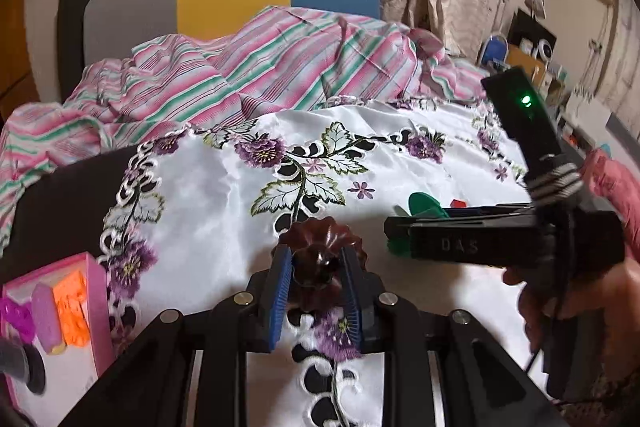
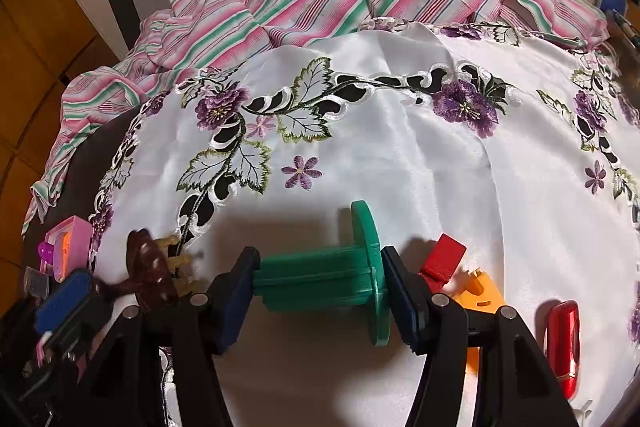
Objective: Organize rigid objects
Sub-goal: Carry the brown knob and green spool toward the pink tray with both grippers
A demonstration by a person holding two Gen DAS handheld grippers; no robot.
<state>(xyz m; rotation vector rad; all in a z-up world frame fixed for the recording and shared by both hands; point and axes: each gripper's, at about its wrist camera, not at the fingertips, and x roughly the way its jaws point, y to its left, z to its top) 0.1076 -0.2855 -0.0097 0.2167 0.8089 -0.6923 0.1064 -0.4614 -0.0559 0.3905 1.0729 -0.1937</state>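
Gripping a brown fluted piece (image 1: 320,259), left gripper (image 1: 318,301); right gripper (image 2: 320,293) clamping green spool (image 2: 340,273), pink box (image 1: 60,311) cut off.

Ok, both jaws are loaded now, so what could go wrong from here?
1. The left gripper pinches only the thin stem of the brown fluted piece; its wide top could swing or slip out.
2. The right gripper holds the green spool end to end; a tilt may let it pop free.
3. The grippers sit close together, so carrying the spool to the pink box risks a collision.
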